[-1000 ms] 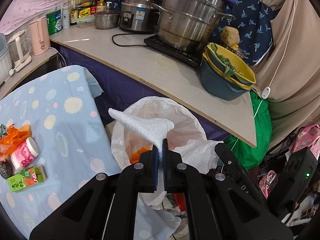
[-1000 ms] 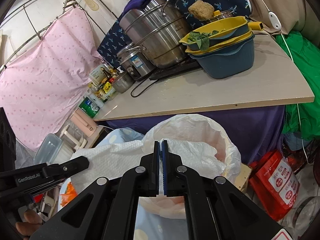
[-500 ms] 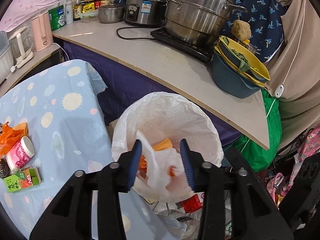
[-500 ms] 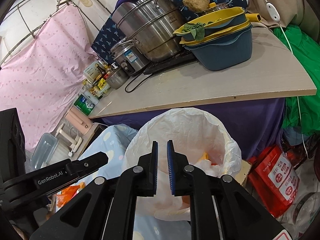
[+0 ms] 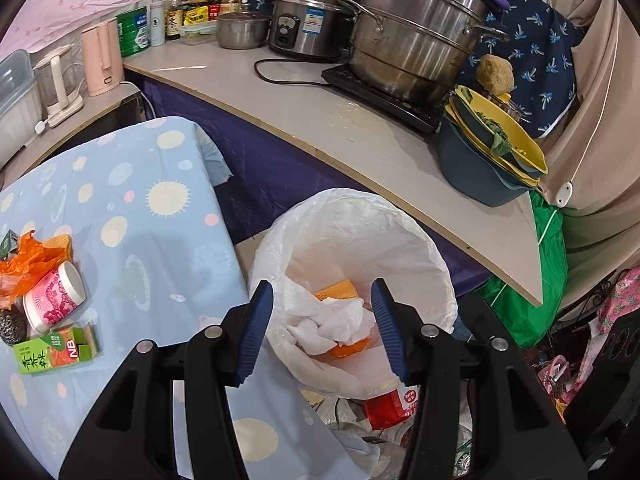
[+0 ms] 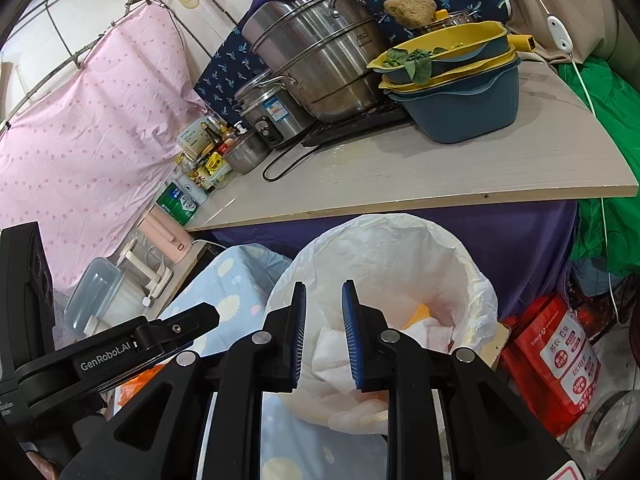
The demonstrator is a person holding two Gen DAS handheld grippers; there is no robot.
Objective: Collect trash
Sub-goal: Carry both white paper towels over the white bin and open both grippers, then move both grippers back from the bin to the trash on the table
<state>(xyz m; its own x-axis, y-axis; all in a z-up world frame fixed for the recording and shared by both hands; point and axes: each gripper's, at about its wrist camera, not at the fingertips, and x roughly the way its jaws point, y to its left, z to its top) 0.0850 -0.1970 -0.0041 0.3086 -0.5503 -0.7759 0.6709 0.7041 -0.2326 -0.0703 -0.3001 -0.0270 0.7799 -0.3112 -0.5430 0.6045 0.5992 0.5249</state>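
Note:
A trash bin lined with a white bag (image 5: pixel 360 216) (image 6: pixel 400 240) stands beside the blue spotted table (image 5: pixel 132 216). A crumpled white paper towel (image 5: pixel 332 320) (image 6: pixel 332 356) lies inside it on orange scraps. My left gripper (image 5: pixel 320 332) is open and empty above the bin's near rim. My right gripper (image 6: pixel 324 332) is open and empty above the bin too. On the table's left lie an orange wrapper (image 5: pixel 32 256), a pink-patterned cup (image 5: pixel 52 296) on its side, a green drink carton (image 5: pixel 52 350) and a dark scrubber (image 5: pixel 10 326).
A counter (image 5: pixel 340 128) behind the bin holds a steel steamer pot (image 5: pixel 412 40), rice cooker (image 5: pixel 308 20), stacked blue and yellow basins (image 5: pixel 488 160), bottles and a pink kettle (image 5: pixel 102 58). Red bags (image 6: pixel 560 352) and clutter lie on the floor right of the bin.
Both grippers were shut on the white paper towel above the bin. They opened, the left wider, and the towel dropped into the bin.

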